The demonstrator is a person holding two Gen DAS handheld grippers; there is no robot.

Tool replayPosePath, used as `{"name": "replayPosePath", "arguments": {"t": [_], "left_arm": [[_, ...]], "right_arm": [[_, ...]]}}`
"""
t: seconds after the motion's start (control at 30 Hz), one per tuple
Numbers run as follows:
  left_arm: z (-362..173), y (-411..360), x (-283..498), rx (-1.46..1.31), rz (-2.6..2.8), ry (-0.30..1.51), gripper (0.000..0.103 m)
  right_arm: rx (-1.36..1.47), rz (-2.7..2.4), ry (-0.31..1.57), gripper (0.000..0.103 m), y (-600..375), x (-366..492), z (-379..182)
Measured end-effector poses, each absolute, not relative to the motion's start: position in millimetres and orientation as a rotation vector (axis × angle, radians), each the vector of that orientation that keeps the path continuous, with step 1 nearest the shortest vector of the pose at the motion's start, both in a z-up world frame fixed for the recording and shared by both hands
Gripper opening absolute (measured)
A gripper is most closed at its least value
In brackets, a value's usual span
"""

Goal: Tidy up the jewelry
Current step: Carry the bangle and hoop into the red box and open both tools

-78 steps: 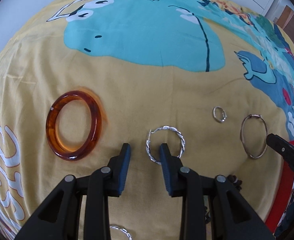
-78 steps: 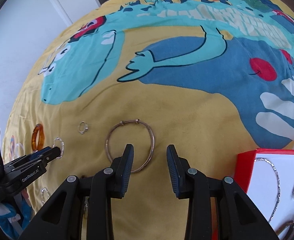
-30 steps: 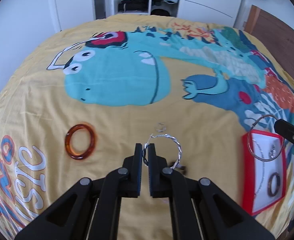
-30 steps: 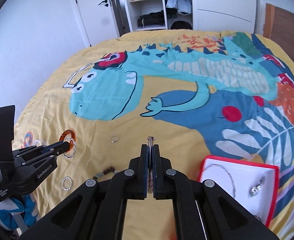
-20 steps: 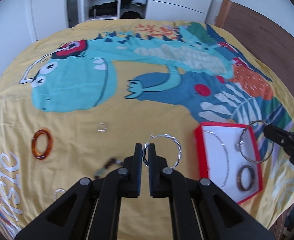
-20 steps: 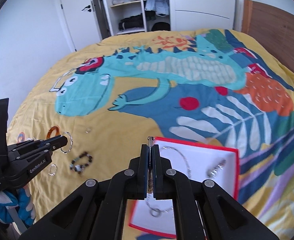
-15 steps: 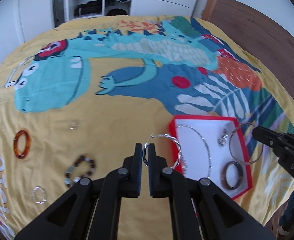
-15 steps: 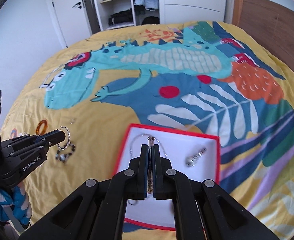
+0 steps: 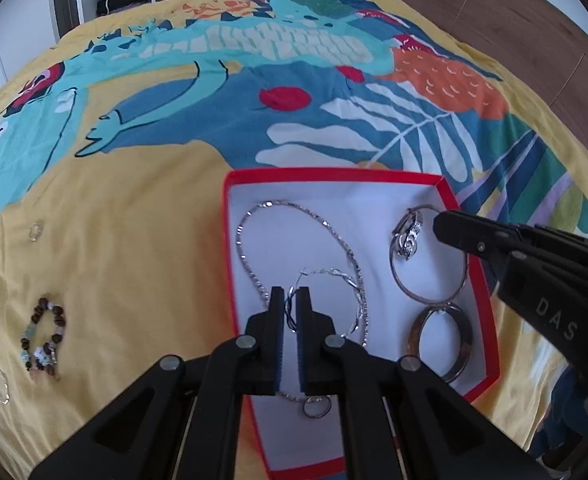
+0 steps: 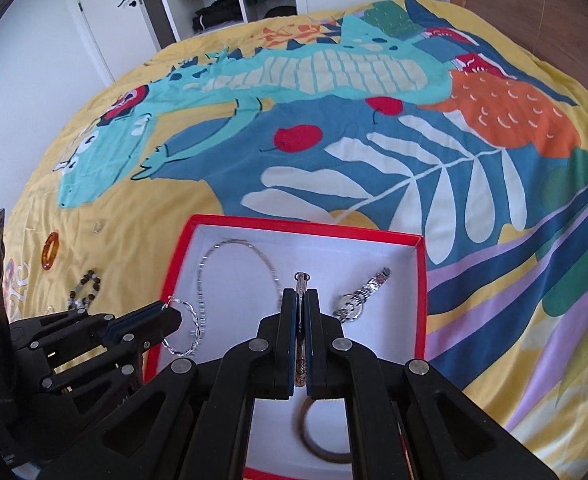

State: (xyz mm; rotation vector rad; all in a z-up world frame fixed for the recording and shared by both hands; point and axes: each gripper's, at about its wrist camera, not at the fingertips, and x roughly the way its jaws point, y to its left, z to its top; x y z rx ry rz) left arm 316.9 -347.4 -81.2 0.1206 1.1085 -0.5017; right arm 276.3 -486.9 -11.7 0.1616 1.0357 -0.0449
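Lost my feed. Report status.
Left tool shut on twisted silver hoop, right tool shut on thin bangle. Both above red box. Nothing in the way.

One red box [image 9: 488, 320], one necklace [image 9: 249, 264], two hand-held grippers [image 9: 289, 308] [image 10: 302, 300].

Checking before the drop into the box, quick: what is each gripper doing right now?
Left gripper: shut on the twisted silver hoop.
Right gripper: shut on the thin metal bangle.
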Motion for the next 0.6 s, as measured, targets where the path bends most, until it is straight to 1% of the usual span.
{"name": "replayPosePath", "arguments": {"t": [0.3,0.6], "left_arm": [[-108,-362,319,0.173,-0.466,1.145,0.005],[-116,-364,317,0.208,-0.441,1.137,0.005]], "right_arm": [[0.152,-0.105,1.062,0.004,-525,286,-37],[0.096,-0.111,1.126,0.004,-534,295,-61]]}}
